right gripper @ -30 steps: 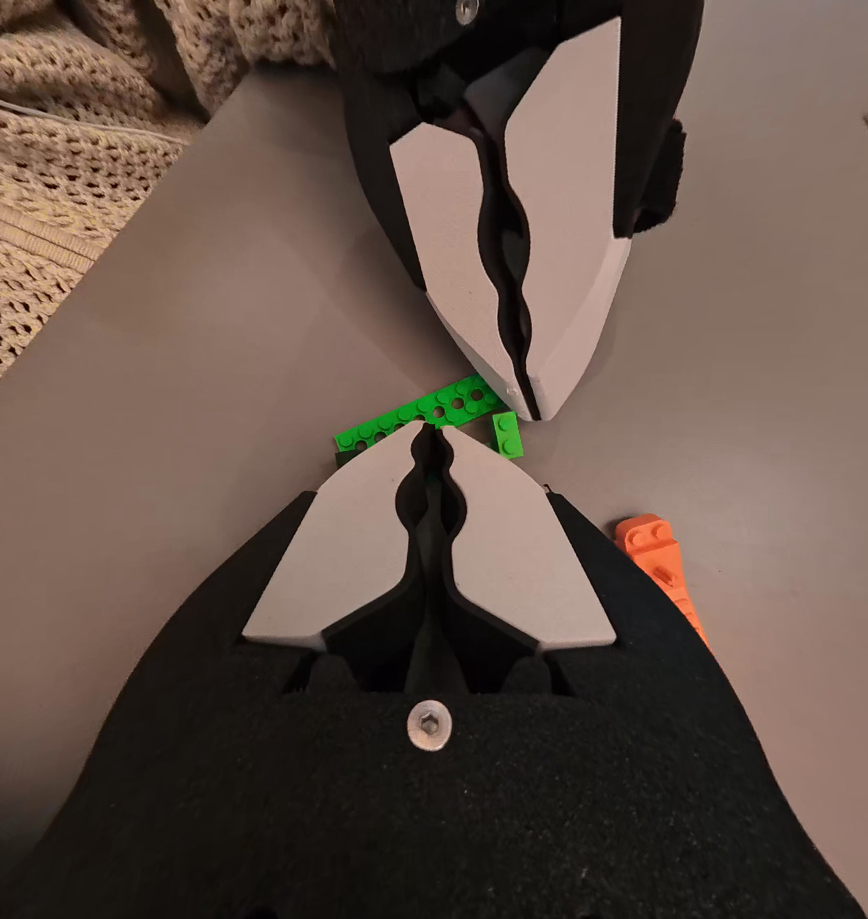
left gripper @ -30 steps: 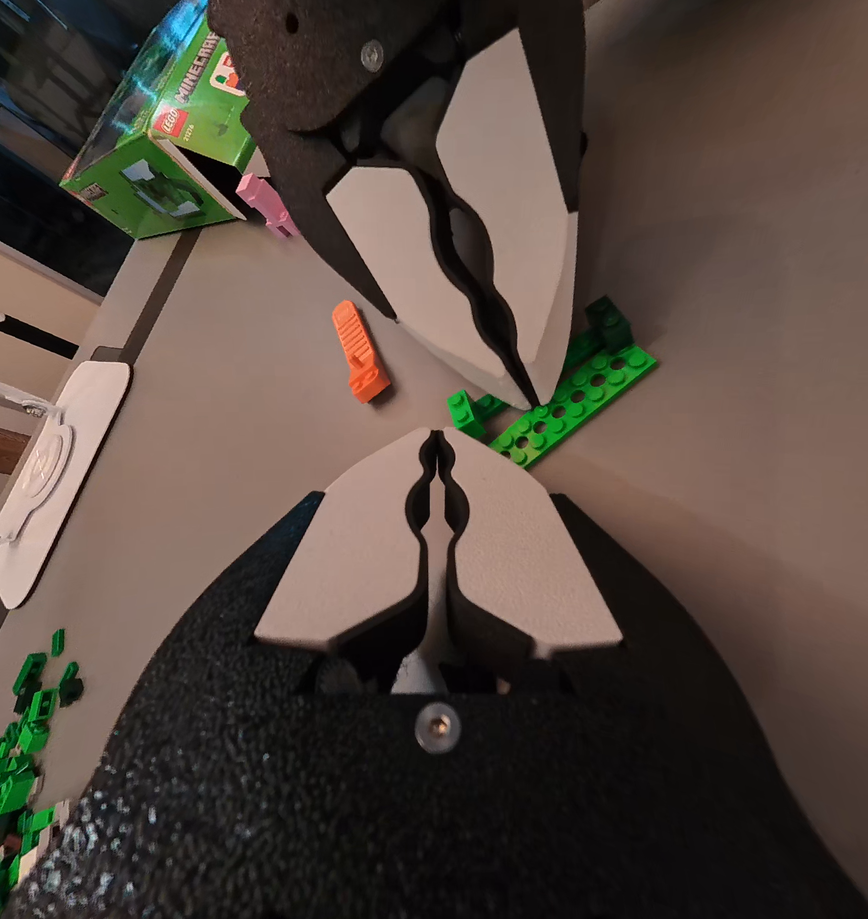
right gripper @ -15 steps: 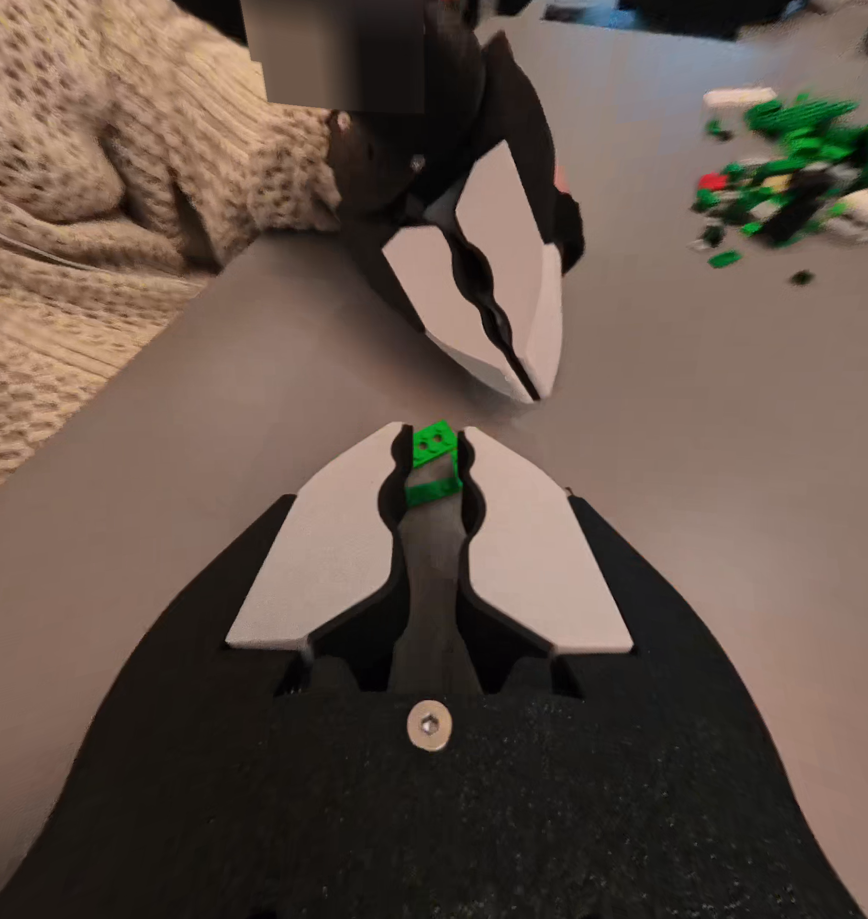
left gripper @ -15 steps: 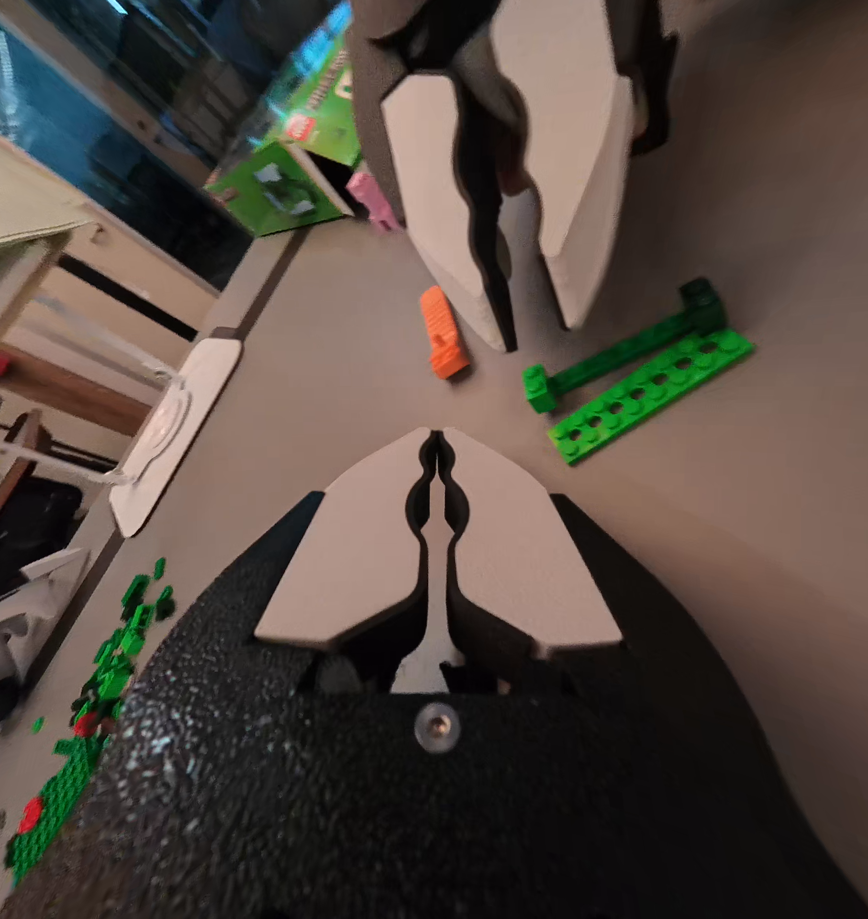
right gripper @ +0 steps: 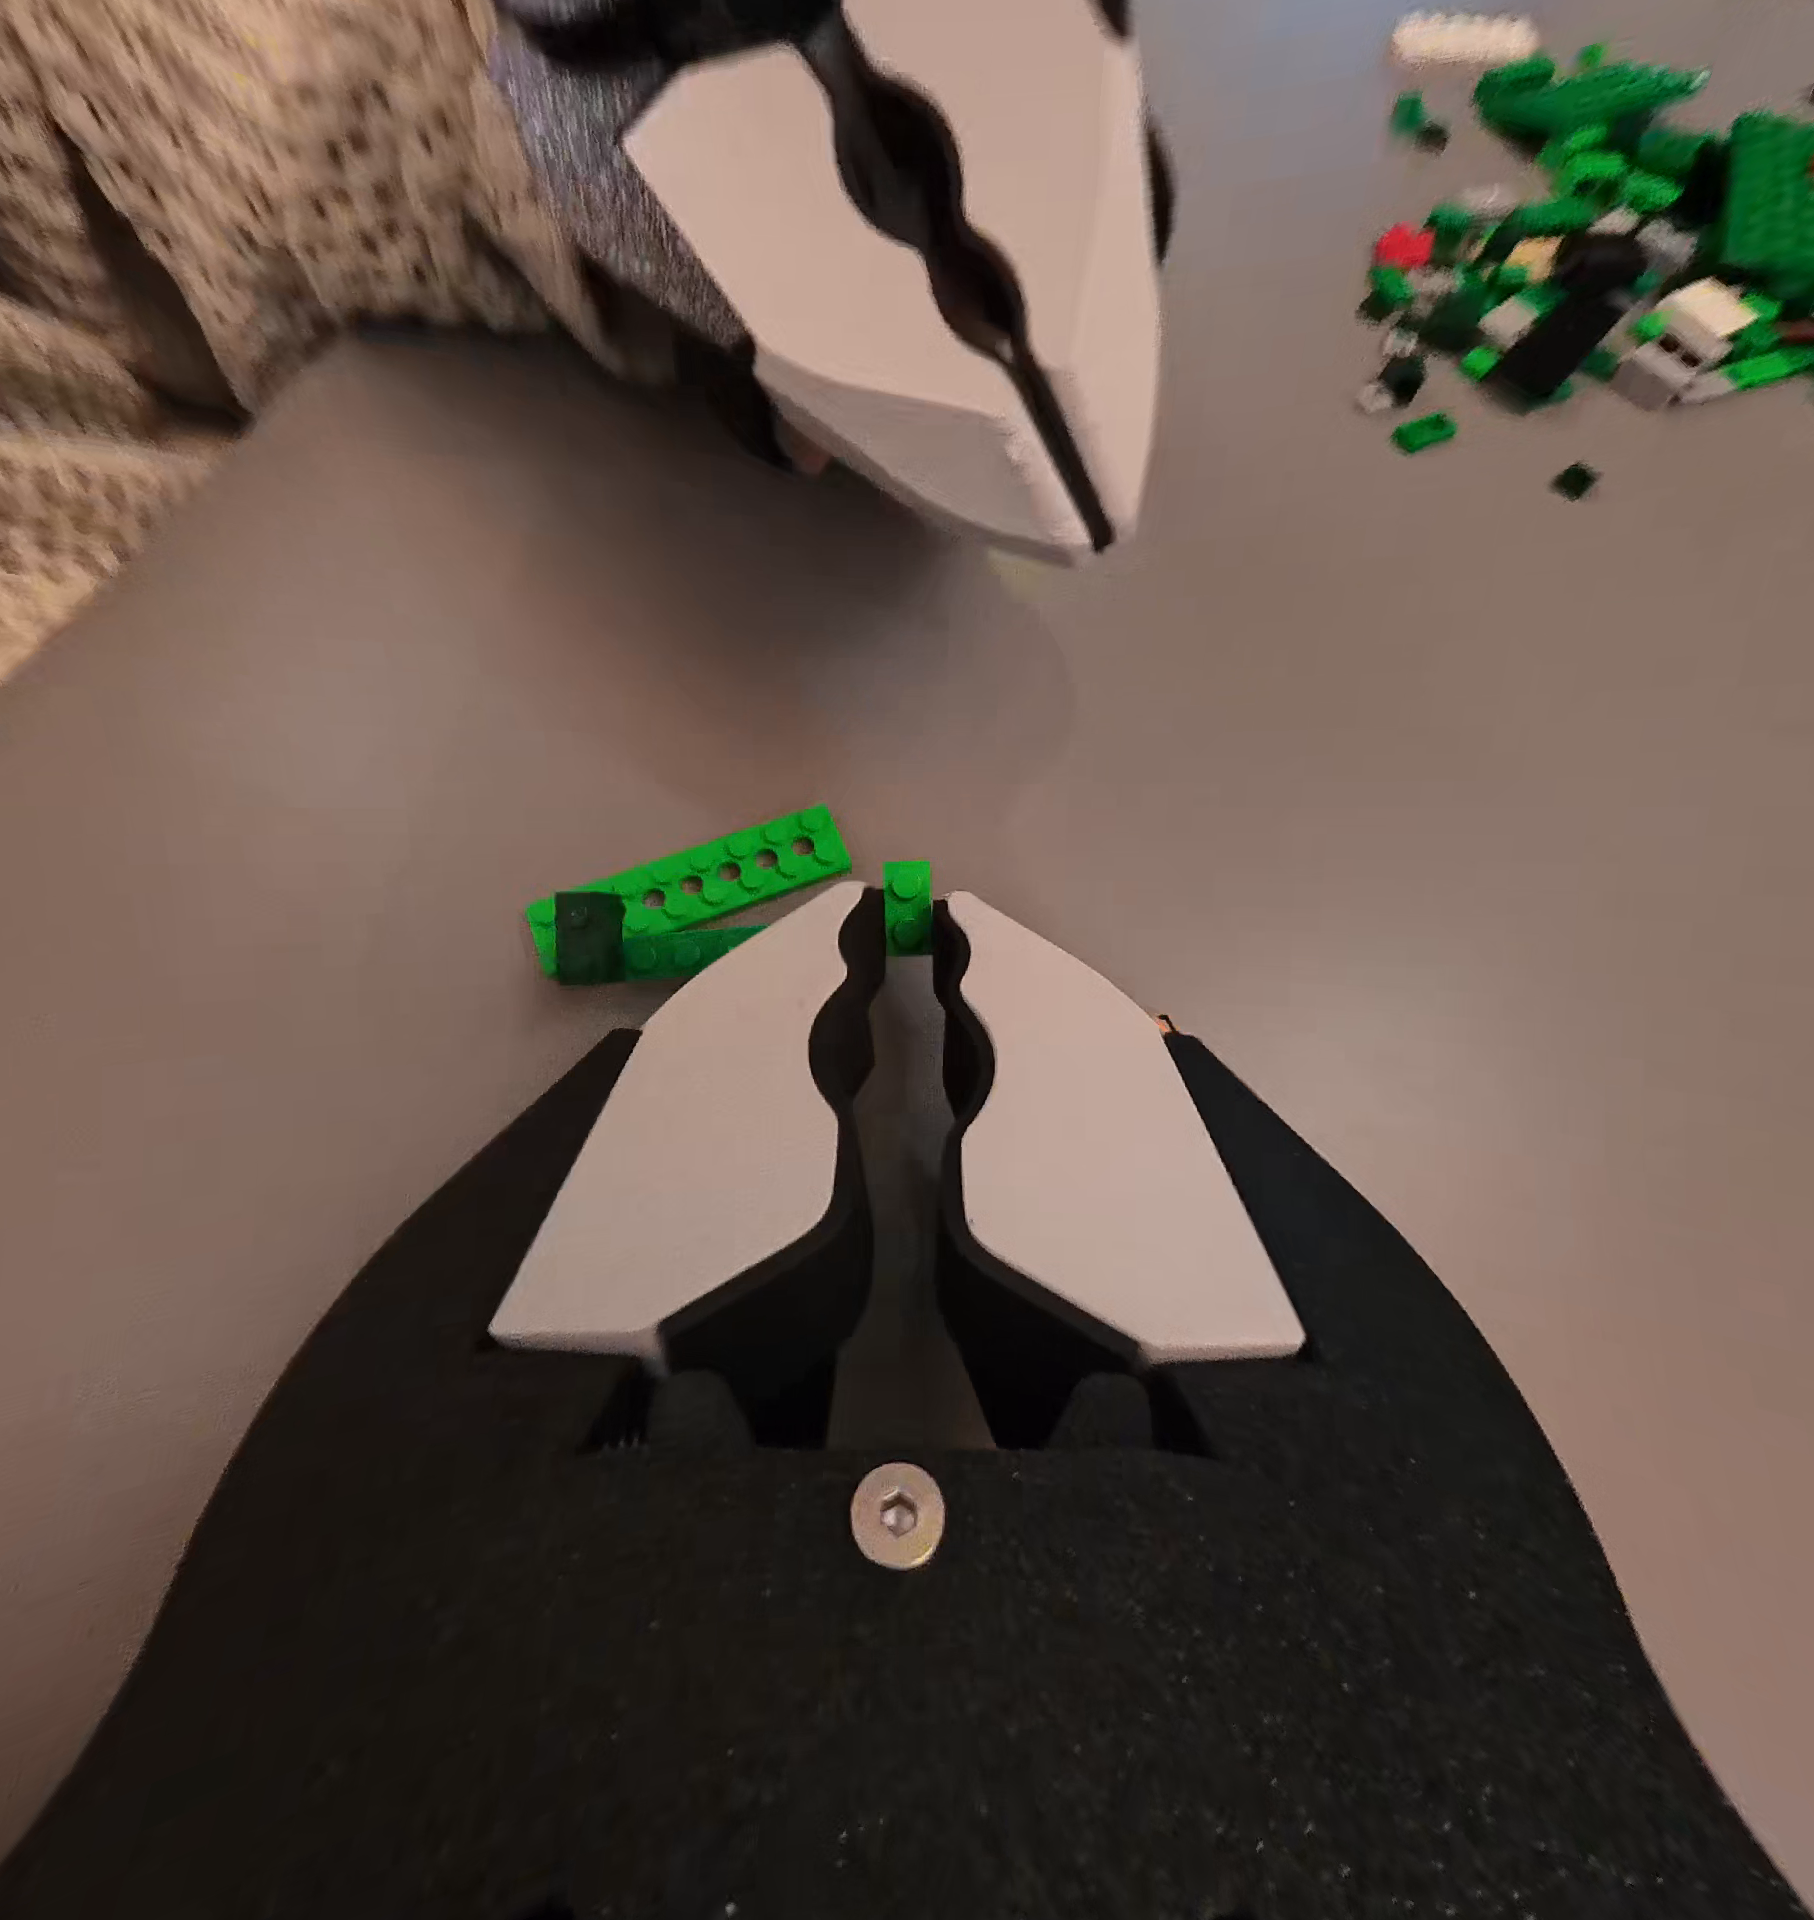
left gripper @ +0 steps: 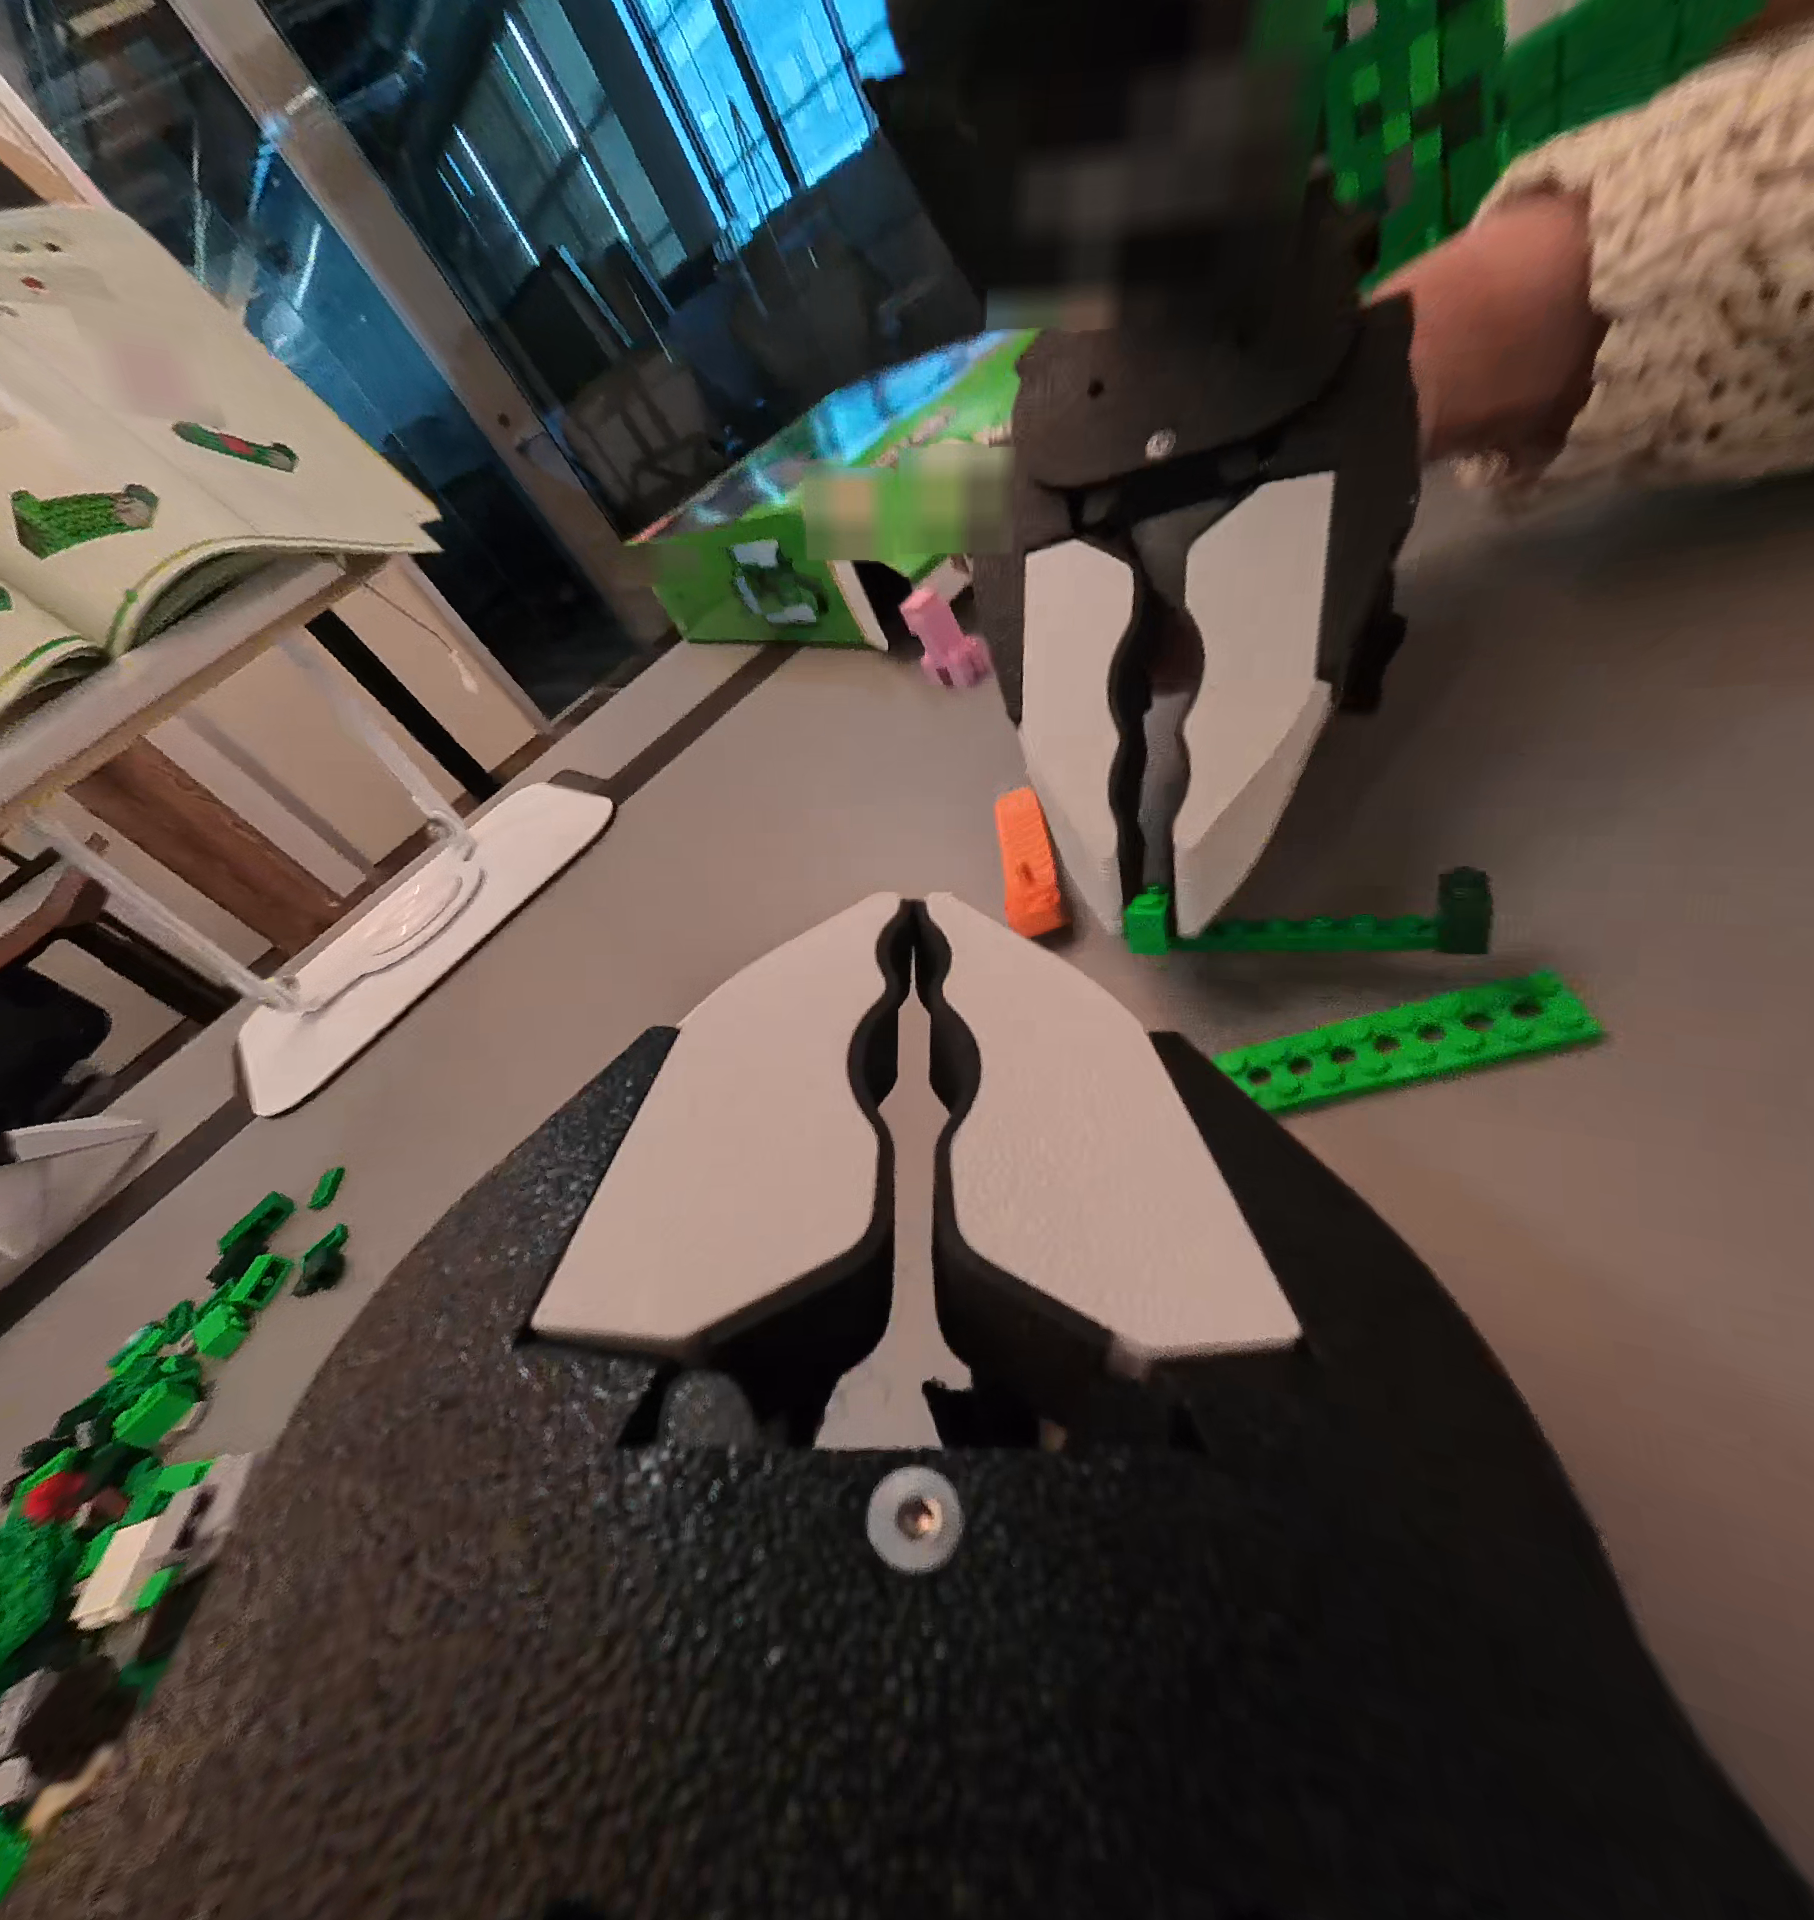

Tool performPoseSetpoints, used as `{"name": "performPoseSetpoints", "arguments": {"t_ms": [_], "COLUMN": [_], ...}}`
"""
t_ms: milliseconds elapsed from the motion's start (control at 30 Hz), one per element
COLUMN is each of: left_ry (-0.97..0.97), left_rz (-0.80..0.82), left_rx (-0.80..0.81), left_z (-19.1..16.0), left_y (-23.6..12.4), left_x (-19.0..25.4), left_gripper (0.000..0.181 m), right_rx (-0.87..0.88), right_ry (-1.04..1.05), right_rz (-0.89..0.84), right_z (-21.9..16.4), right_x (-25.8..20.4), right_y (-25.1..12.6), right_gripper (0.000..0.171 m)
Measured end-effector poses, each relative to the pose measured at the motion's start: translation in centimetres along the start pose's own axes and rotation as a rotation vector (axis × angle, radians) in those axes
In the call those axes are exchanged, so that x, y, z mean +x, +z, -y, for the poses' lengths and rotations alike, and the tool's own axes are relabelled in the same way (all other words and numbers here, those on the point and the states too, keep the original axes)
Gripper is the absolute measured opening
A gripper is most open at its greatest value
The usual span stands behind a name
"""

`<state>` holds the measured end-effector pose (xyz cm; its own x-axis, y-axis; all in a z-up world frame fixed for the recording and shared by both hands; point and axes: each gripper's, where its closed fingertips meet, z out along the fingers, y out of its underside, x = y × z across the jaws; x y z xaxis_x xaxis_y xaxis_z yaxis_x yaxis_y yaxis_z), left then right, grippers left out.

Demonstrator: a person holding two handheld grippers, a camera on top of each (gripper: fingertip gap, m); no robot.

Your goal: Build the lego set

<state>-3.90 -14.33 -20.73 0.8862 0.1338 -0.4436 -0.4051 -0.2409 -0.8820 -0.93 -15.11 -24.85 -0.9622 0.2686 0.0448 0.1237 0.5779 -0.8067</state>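
Observation:
My right gripper (right gripper: 903, 904) is shut on a small bright green brick (right gripper: 908, 904), low at the table. In the left wrist view this gripper (left gripper: 1152, 920) holds the brick (left gripper: 1147, 925) at one end of a narrow green strip (left gripper: 1298, 932). A dark green brick (left gripper: 1464, 912) sits on the strip's other end. A bright green plate with holes (left gripper: 1402, 1049) lies flat beside the strip; it also shows in the right wrist view (right gripper: 737, 868). My left gripper (left gripper: 913, 914) is shut and empty, held back from the pieces, and hovers above the table in the right wrist view (right gripper: 1095, 540).
An orange brick separator (left gripper: 1028, 862) lies just left of the right gripper. A pile of loose green, white and red pieces (right gripper: 1609, 239) lies to one side. A green box (left gripper: 768, 561), a pink figure (left gripper: 950, 644) and an open booklet on a stand (left gripper: 103, 499) are farther back. The grippers' ends are close to 5 cm from one another.
My left gripper has drawn back and up from the plates. My right gripper opened, came down over the small green brick and closed on it.

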Motion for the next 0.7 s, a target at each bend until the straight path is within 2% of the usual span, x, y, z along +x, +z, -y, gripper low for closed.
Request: {"name": "performPoseSetpoints", "arguments": {"t_ms": [33,200,400,533,600,700], "left_ry": [-0.033,-0.215,-0.58,-0.898,-0.967,-0.985], "left_rz": [-0.008,-0.102,-0.493,-0.819,-0.94,-1.02], "left_rx": [0.027,0.119,0.346,0.5,0.554,0.585], "left_z": [0.3,1.5,6.0,9.0,9.9,10.6], "left_y": [-0.3,-1.5,-4.1,-6.5,-7.5,-8.1], "left_x": [-0.1,-0.3,2.1,2.4,2.7,3.4], "left_gripper": [0.0,0.0,0.0,0.023,0.025,0.026], "right_rx": [0.051,0.307,0.597,0.698,0.708,0.706], "right_ry": [0.02,0.041,-0.096,-0.187,-0.214,-0.238], "right_rz": [0.001,-0.013,-0.065,-0.084,-0.075,-0.069], "right_z": [0.5,3.6,10.6,14.0,14.7,15.1], "right_x": [0.2,0.5,-0.8,-2.4,-3.2,-3.8], "right_y": [-0.5,-3.0,-6.2,-7.4,-7.3,-6.8], "right_gripper": [0.008,0.008,0.008,0.008,0.008,0.008]}}
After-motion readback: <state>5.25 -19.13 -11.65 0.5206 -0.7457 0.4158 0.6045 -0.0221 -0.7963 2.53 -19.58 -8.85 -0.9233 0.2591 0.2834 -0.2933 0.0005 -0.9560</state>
